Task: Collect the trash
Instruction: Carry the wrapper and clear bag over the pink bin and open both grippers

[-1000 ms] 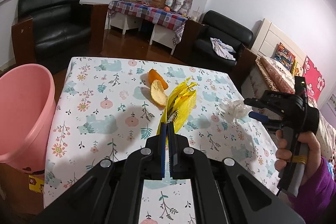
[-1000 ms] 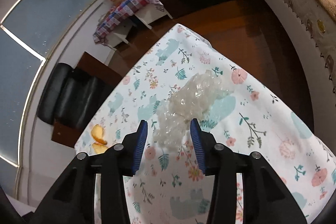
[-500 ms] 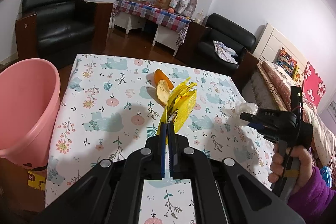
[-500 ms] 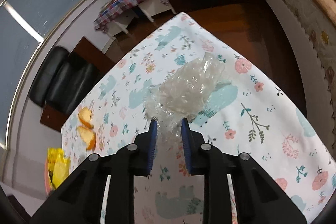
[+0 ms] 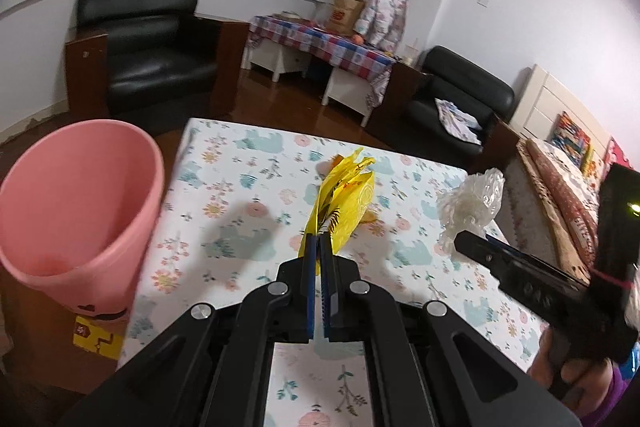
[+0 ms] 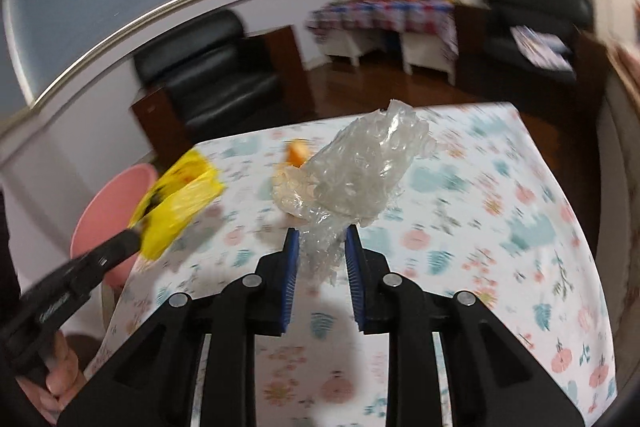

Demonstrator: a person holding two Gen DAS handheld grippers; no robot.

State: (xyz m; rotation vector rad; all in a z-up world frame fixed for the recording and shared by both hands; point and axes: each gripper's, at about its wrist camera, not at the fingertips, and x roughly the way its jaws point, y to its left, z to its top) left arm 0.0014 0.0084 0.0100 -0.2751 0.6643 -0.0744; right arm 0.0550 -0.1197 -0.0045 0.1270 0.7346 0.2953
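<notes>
left gripper point(image 5: 320, 241) pinching crumpled yellow wrapper point(image 5: 344, 205), right gripper point(image 6: 320, 239) pinching clear crinkled plastic point(image 6: 360, 175)

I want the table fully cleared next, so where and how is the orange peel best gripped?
The orange peel lies on the floral tablecloth, half hidden behind the clear plastic wrap. Probably pinch its raised curled edge from above, jaws straddling the thin rim; its exact pose is blurred, so confirm first.
</notes>
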